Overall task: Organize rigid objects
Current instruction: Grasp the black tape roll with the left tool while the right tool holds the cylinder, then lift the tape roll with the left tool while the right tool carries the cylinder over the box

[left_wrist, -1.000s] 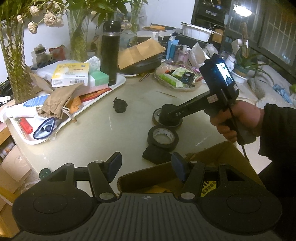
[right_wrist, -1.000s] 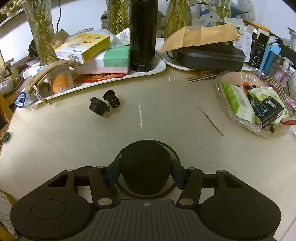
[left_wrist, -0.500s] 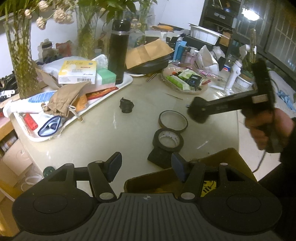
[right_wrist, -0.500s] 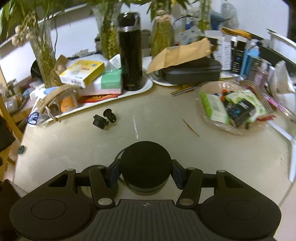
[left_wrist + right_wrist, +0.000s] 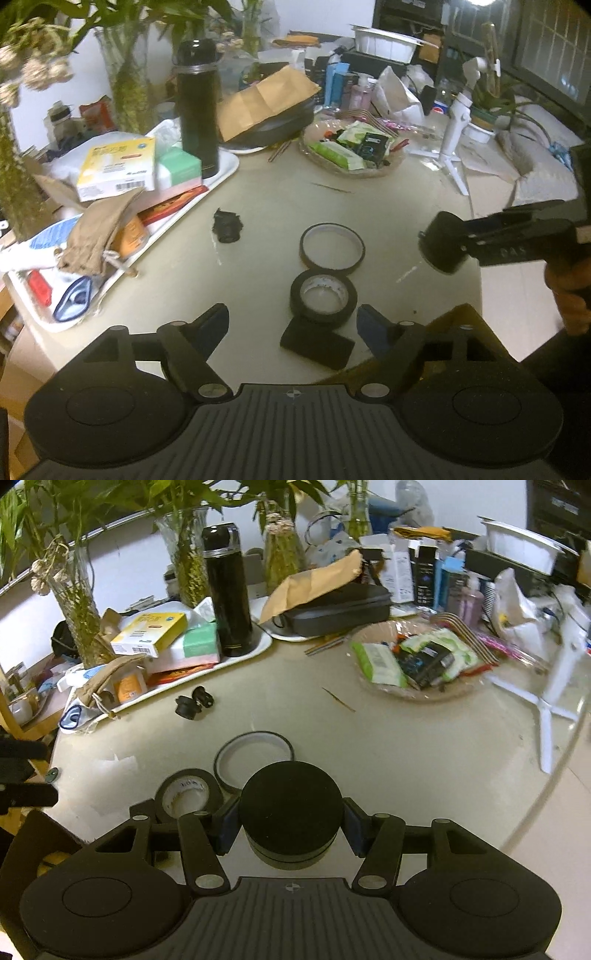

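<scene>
Glossy table (image 5: 266,206): right claw (image 5: 290,821) grips round black puck (image 5: 290,805), left claw (image 5: 291,325) just widened, empty.

The table (image 5: 388,757) lies bare on its near right half. To the left, two tape rolls (image 5: 324,297) and a small black part (image 5: 227,230) block the middle; a crowded tray (image 5: 225,173) and a basket (image 5: 421,696) close the far side.

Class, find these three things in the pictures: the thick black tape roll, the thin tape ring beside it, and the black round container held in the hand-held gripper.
thick black tape roll (image 5: 323,295), left wrist view, on its top face.
thin tape ring (image 5: 331,249), left wrist view, on its near rim.
black round container (image 5: 290,805), right wrist view, middle of its lid.
</scene>
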